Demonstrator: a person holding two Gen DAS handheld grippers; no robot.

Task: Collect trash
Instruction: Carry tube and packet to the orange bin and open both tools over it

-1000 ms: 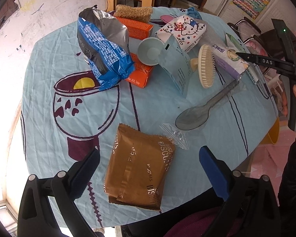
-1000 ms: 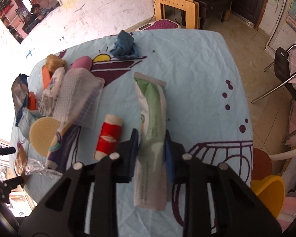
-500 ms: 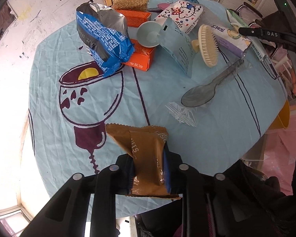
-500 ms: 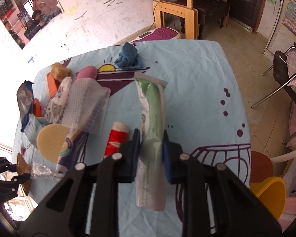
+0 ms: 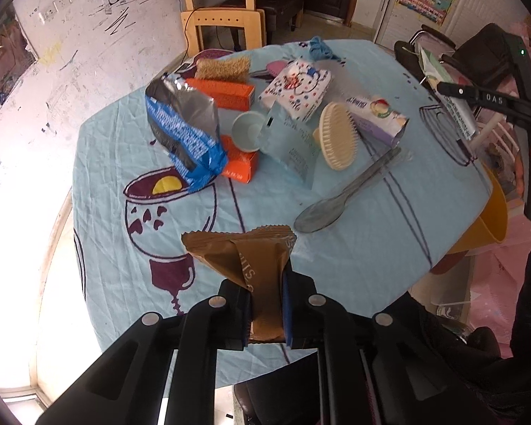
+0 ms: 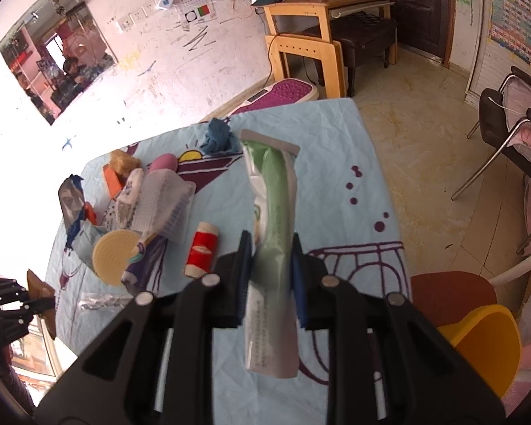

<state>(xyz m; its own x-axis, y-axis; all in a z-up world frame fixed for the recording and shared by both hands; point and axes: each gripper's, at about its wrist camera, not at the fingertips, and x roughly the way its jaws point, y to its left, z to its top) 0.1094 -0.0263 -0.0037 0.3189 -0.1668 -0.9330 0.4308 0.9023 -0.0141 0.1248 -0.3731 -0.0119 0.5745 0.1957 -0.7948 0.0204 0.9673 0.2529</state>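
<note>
status: collection under way, two pieces in hand, none yet seen deposited.

left tool (image 5: 267, 304): its jaws have just been closing and now grip the brown biscuit wrapper (image 5: 246, 262), pinched at its near end. the wrapper hangs clear of the desk (image 5: 99, 163), above the near edge.

right tool (image 6: 270, 276): jaws narrow, clamped on the green and white wrapper (image 6: 272, 212) at about mid-length. the wrapper sticks out past the fingertips and trails back under the tool; it appears lifted off the cloth.

likely drop point: a yellow bin (image 6: 485, 340) stands off the desk corner, beside a red stool (image 6: 449, 290). it is judged to be the trash container, not confirmed. neither wrapper is over it yet.

remaining on the desk, judged as trash:
- blue and silver snack bag (image 5: 184, 131), lying against an orange box (image 5: 239, 168)
- light blue pouch (image 5: 293, 148)
- paper cup (image 5: 247, 131), on its side
- clear plastic scrap (image 6: 101, 301)

items judged as not trash: round brush (image 5: 338, 136), plastic spoon (image 5: 336, 198), blue cloth (image 6: 217, 136).

estimate: early stage; most of the clearing is left.
</note>
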